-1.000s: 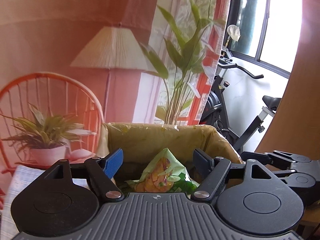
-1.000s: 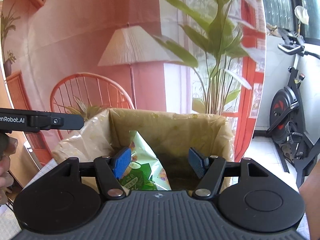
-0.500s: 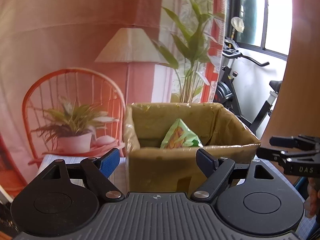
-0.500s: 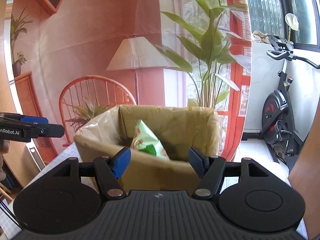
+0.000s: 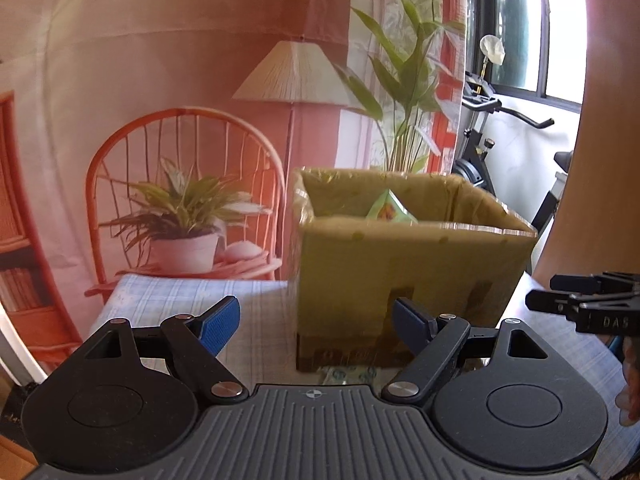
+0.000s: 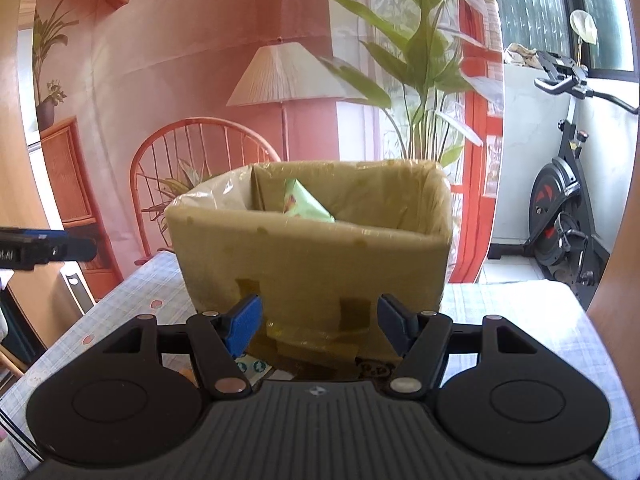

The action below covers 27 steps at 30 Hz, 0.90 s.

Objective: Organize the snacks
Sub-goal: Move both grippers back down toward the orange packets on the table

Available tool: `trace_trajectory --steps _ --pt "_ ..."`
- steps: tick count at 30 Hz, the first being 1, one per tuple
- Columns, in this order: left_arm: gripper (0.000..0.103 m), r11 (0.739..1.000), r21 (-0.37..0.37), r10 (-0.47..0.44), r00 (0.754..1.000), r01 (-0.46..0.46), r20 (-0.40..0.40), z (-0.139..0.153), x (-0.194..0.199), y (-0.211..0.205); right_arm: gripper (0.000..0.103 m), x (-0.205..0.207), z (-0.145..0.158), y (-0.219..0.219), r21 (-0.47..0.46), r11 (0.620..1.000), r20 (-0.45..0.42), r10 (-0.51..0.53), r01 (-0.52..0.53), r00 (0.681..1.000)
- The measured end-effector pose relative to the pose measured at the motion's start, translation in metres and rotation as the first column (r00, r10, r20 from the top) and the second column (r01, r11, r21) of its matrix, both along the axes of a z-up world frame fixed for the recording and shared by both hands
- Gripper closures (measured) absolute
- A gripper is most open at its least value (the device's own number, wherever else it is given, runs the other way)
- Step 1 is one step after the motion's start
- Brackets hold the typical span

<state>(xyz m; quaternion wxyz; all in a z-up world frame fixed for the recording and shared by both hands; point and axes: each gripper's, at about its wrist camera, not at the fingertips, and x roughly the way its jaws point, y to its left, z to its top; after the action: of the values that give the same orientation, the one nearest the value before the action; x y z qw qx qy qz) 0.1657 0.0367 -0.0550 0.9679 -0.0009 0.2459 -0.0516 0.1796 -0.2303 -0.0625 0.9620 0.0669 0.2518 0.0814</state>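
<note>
A cardboard box (image 5: 408, 280) wrapped in shiny tape stands on the checked tablecloth. A green snack bag (image 5: 390, 209) pokes above its rim inside; the same snack bag (image 6: 304, 205) shows in the right wrist view, in the box (image 6: 312, 264). My left gripper (image 5: 316, 322) is open and empty, low in front of the box. My right gripper (image 6: 320, 318) is also open with nothing between its fingers, close to the box's front wall. More snack packets (image 6: 252, 366) lie partly hidden under the grippers at the box's foot.
The checked tablecloth (image 5: 168, 300) runs left of the box and to its right (image 6: 520, 312). The other gripper's tip (image 5: 584, 306) reaches in from the right edge of the left view. A printed backdrop hangs behind; an exercise bike (image 6: 560, 208) stands off right.
Both grippers have pulled back and down from over the box's opening to in front of its outer wall. The bag stays inside the box. The tabletop has come into view.
</note>
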Motion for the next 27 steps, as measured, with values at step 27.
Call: trace_trajectory --steps 27 --pt "0.016 0.995 -0.037 0.089 0.987 -0.095 -0.135 -0.068 -0.035 0.032 0.036 -0.012 -0.054 0.010 0.055 0.998 -0.060 -0.030 0.033 0.998"
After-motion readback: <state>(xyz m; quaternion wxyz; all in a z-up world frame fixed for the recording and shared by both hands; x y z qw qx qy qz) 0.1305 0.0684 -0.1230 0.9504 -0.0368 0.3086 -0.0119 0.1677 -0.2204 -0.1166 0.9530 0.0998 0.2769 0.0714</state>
